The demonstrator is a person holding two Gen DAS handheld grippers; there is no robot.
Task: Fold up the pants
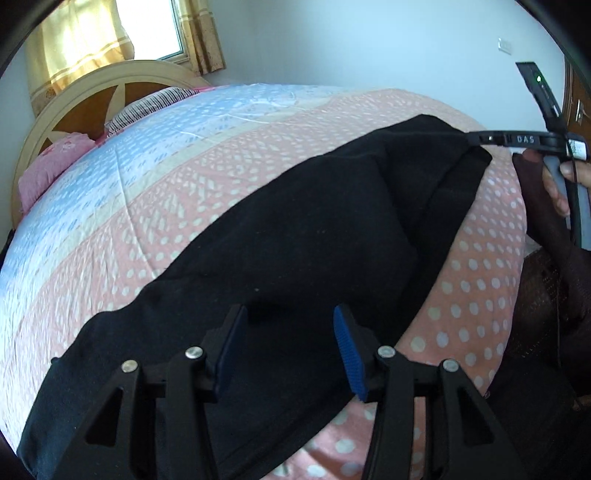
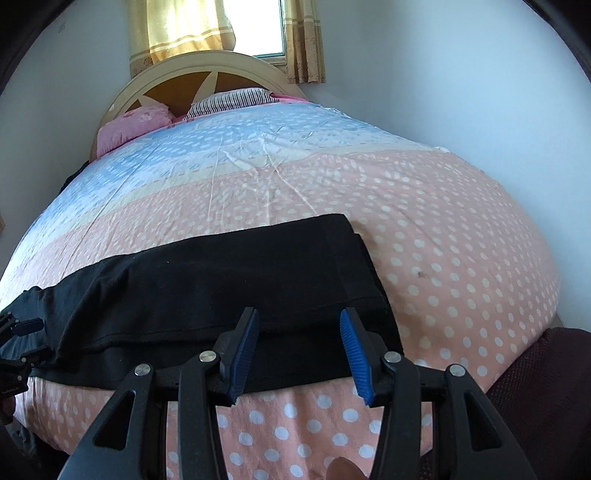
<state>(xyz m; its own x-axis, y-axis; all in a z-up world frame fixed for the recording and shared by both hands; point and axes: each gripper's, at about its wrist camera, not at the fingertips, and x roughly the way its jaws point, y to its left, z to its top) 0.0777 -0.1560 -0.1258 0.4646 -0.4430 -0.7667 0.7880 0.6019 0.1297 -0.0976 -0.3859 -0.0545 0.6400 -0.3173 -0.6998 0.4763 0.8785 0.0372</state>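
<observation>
Black pants (image 1: 295, 236) lie flat across the pink dotted bedspread (image 1: 184, 206) near the bed's front edge, with one layer folded over another. My left gripper (image 1: 290, 332) is open, its blue-padded fingers just above the pants. My right gripper (image 2: 297, 343) is open, hovering over the front edge of the pants (image 2: 221, 280). The right gripper also shows at the right of the left wrist view (image 1: 480, 142), at the far corner of the pants. The left gripper shows at the left edge of the right wrist view (image 2: 26, 332).
The bed has a pink and blue dotted spread (image 2: 332, 192), pillows (image 2: 136, 122) and a rounded headboard (image 2: 192, 77) at the far end under a curtained window (image 2: 221, 26). A white wall runs along the right. A dark mesh sleeve (image 1: 546, 295) is at the right.
</observation>
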